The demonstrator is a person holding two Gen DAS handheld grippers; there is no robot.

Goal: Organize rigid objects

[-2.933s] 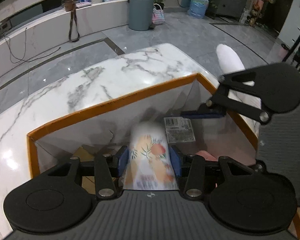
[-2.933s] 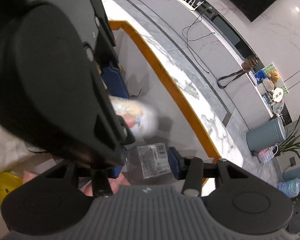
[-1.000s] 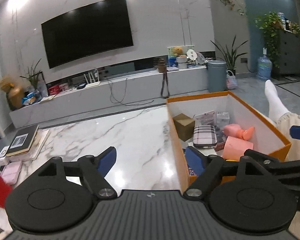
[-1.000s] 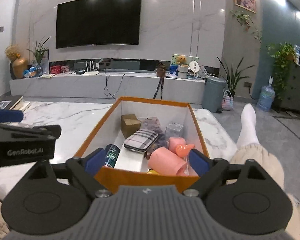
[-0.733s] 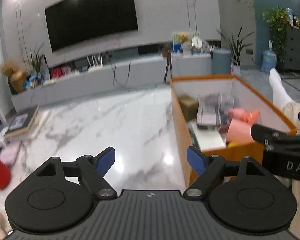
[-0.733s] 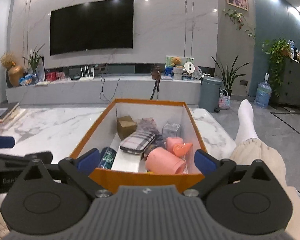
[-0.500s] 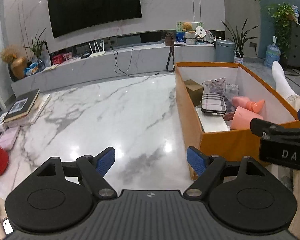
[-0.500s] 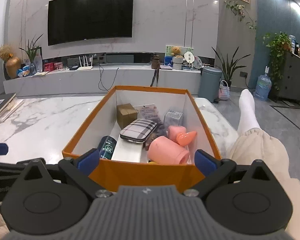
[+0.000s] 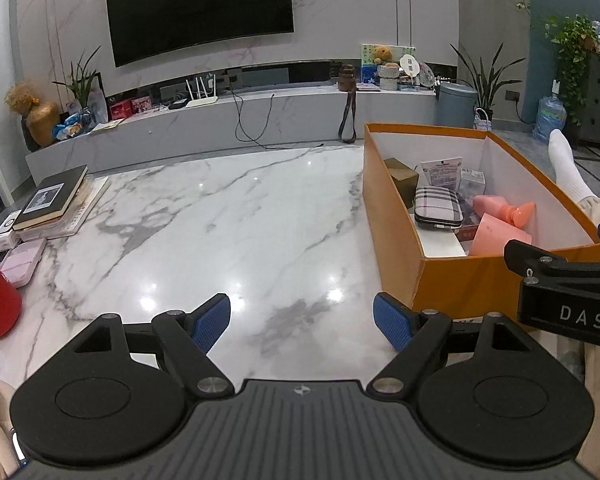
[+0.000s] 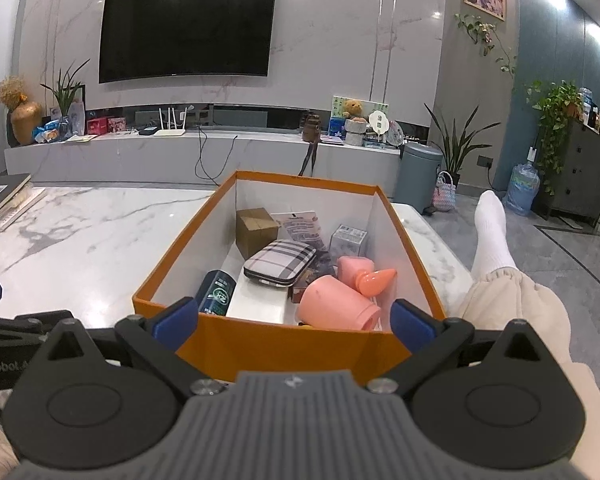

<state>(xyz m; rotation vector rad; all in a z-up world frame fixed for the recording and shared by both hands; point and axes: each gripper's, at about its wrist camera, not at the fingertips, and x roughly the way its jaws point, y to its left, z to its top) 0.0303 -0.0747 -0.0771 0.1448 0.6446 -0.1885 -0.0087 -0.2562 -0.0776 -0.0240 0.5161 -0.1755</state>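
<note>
- Left gripper (image 9: 302,322): jaws wide, empty, above bare table (image 9: 220,220).
- Right gripper (image 10: 294,320): jaws just opened fully, empty, near the box (image 10: 284,346).
- Box holds the sorted items.
- Likely next: fetch another item.

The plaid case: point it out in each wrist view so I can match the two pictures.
Left wrist view: the plaid case lies right of centre, inside the orange box, toward its left wall, beside the pink cup.
Right wrist view: the plaid case sits near the middle of the picture, mid-box, behind the pink cup.
Shared landmark: the brown carton just beyond the case in both.
</note>
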